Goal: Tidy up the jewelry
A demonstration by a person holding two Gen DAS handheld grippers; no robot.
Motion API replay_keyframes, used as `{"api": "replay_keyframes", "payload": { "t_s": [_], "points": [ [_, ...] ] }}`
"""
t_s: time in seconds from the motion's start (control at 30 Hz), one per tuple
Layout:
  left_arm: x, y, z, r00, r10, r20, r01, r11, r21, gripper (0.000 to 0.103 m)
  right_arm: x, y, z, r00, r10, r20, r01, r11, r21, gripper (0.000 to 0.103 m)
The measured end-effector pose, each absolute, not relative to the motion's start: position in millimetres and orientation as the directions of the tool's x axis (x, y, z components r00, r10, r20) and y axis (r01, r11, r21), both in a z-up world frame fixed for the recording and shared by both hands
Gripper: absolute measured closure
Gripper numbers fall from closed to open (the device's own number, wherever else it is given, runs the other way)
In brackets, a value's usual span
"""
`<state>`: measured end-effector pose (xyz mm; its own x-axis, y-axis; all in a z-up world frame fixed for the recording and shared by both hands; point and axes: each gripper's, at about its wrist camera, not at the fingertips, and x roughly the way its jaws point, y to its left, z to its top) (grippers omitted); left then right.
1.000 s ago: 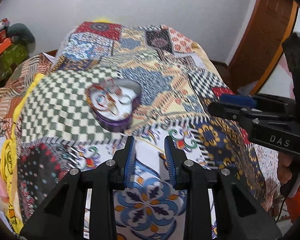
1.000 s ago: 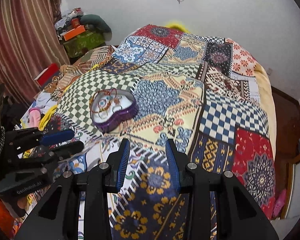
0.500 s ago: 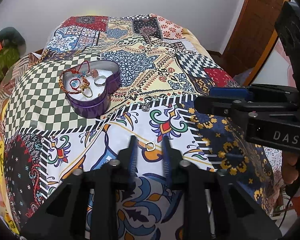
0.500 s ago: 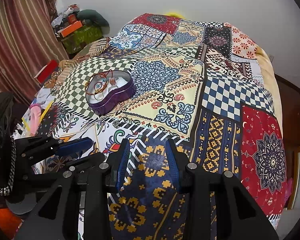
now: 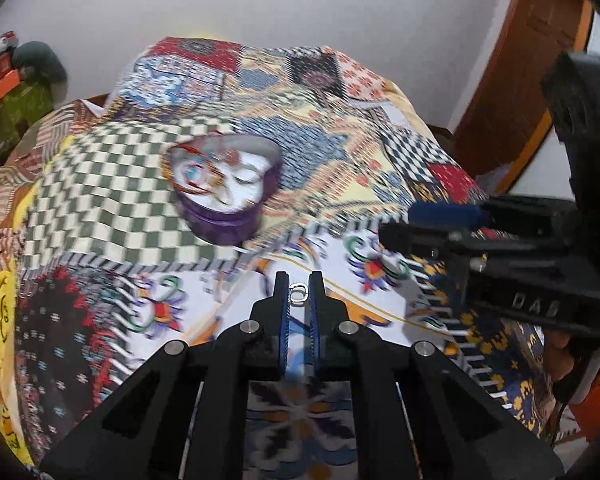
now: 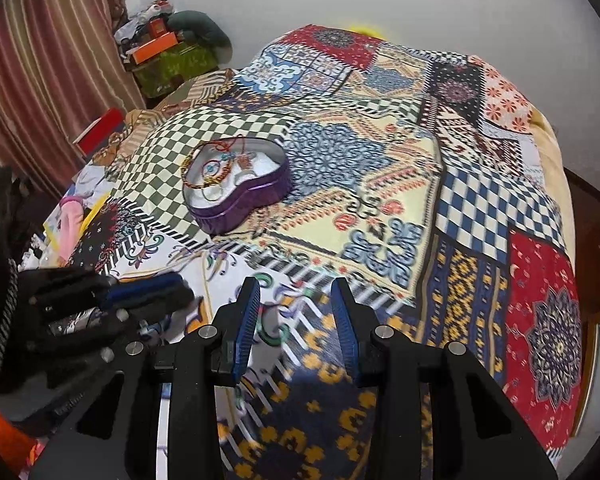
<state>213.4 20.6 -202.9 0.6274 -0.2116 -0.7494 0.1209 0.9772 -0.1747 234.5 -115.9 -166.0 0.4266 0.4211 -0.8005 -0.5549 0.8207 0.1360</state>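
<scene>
On the patchwork bedspread (image 6: 384,184), the purple heart-shaped tin (image 6: 236,184) sits open side up with bracelets inside, its pointed end toward the cameras. The right gripper (image 6: 296,292) hovers with its 2 fingers wide apart and empty. The left gripper (image 5: 299,282) is clamped on a small silver ring (image 5: 299,293), held above the bedspread nearer than the tin.

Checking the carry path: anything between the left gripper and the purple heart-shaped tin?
Left wrist view: only bare patterned bedspread lies between left gripper, holding a small silver ring, and purple heart-shaped tin.

White wall (image 6: 460,8), striped curtain (image 6: 40,60), wooden door (image 5: 540,60), patchwork bedspread (image 6: 480,208)
</scene>
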Motion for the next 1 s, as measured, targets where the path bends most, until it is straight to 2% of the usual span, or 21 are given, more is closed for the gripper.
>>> {"api": "replay_keyframes", "payload": {
  "t_s": [0.37, 0.43, 0.5, 0.6, 1.0],
  "points": [
    [214.2, 46.7, -195.7, 0.669, -0.178, -0.722, 0.075, 0.982, -0.173, 0.096, 241.0, -85.1, -171.9, 0.419, 0.413, -0.809, -0.585, 0.804, 0.108, 0.071],
    [213.9, 48.5, -196.7, 0.671, -0.178, -0.720, 0.070, 0.982, -0.177, 0.096, 242.7, -81.8, -175.9, 0.404, 0.402, -0.822, -0.589, 0.802, 0.103, 0.078],
    [214.5, 50.4, -197.6, 0.671, -0.178, -0.720, 0.063, 0.981, -0.184, 0.096, 242.6, -78.4, -180.4, 0.395, 0.386, -0.834, -0.593, 0.800, 0.090, 0.090],
    [214.1, 51.5, -197.1, 0.674, -0.177, -0.718, 0.059, 0.981, -0.186, 0.096, 239.6, -78.8, -177.4, 0.412, 0.383, -0.827, -0.595, 0.800, 0.074, 0.094],
    [209.3, 60.0, -171.6, 0.713, -0.156, -0.684, 0.047, 0.984, -0.174, 0.096, 234.1, -86.8, -151.2, 0.475, 0.411, -0.778, -0.586, 0.807, 0.069, 0.096]
  ]
}}
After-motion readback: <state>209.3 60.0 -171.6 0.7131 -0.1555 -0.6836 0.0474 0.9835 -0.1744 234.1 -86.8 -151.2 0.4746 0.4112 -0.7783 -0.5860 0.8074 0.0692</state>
